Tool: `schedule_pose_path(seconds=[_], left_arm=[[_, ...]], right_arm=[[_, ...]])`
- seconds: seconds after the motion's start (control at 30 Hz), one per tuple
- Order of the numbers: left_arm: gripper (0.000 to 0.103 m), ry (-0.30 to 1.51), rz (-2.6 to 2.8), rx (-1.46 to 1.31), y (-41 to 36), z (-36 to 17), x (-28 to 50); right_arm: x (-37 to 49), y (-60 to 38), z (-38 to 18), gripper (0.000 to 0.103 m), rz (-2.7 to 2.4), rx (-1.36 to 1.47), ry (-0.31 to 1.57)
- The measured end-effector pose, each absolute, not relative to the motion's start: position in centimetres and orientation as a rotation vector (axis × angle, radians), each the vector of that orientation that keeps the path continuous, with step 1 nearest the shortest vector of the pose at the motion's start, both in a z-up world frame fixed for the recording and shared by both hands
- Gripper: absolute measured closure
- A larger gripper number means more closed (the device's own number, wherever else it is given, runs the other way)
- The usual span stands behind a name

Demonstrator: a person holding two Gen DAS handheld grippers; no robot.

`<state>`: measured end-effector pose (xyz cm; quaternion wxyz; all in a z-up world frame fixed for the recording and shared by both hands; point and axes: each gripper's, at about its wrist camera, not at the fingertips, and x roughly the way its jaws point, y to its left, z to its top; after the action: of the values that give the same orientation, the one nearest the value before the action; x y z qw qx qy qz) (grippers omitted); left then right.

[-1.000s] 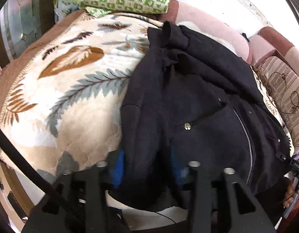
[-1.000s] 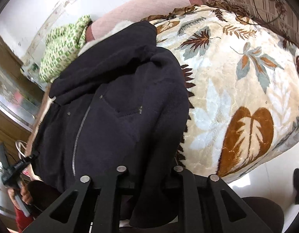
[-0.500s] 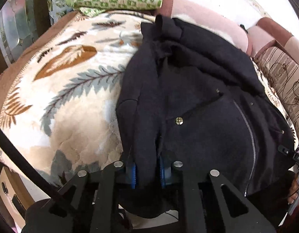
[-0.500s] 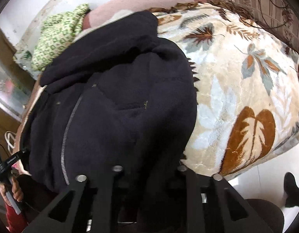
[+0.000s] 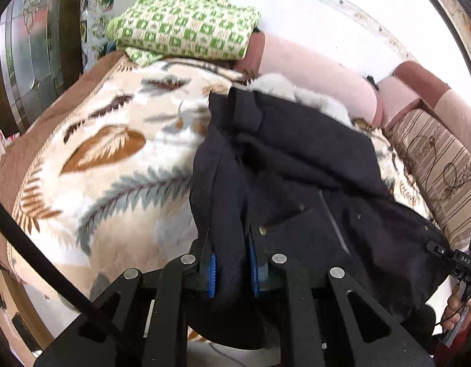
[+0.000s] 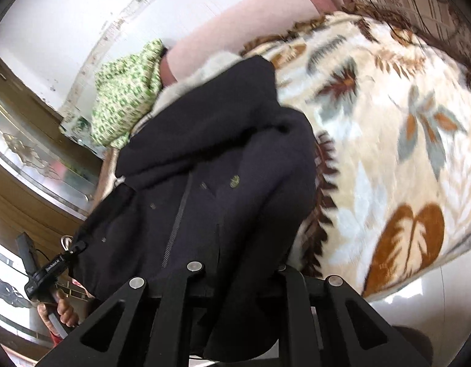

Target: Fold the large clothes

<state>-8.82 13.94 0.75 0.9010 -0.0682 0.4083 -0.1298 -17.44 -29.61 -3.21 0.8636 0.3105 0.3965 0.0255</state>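
From the left wrist view, the dark jacket (image 5: 296, 183) lies spread over the leaf-patterned blanket (image 5: 113, 159) that covers the sofa. The left gripper (image 5: 232, 272) has closed on a thick fold at the jacket's near edge: the blue pads (image 5: 211, 273) press the cloth from both sides, after the jaws closed in over the last second, and the fold bunches up between them. The jacket's zipper (image 5: 333, 223) runs away from the gripper toward the far side, and a pale furry lining (image 5: 284, 87) shows at its far end, against the pink backrest (image 5: 315, 75). A green checked cloth (image 5: 186, 24) sits folded beyond the blanket, at its far left corner. A striped cushion (image 5: 440, 165) lies to the right of the jacket. At the right edge a hand (image 5: 458, 309) holds the other tool.

From the right wrist view, the same jacket (image 6: 211, 165) hangs over the blanket's (image 6: 388, 140) left part. The right gripper (image 6: 235, 278) is clamped on the jacket's near hem; its jaws have also just drawn in, and the dark cloth fills the gap and hides the fingertips. The green checked cloth (image 6: 125, 91) lies past the jacket's far end. The left hand (image 6: 59, 309) and its tool appear low on the left, beside the jacket's other edge.
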Motion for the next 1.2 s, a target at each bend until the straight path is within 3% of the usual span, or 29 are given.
schedule_pose_path(seconds=[0.57, 0.97, 1.07, 1.2], left_arm=[[0.089, 0.764, -0.276, -0.185, 12.9, 6.7, -1.9], [0.089, 0.765, -0.233, -0.196, 11.8, 8.7, 6.0], [0.103, 0.722, -0.174, -0.161, 11.4, 9.8, 7.8], [0.103, 0.68, -0.156, -0.169, 11.6, 12.0, 11.2]], right_arm=[[-10.4, -29.5, 4.3, 0.091, 0.064, 0.567, 0.728], [-4.4, -31.0, 6.5, 0.091, 0.035, 0.546, 0.702], [-2.2, -31.3, 7.0, 0.091, 0.027, 0.537, 0.7], [1.1, -31.5, 7.0, 0.091, 0.023, 0.522, 0.722]])
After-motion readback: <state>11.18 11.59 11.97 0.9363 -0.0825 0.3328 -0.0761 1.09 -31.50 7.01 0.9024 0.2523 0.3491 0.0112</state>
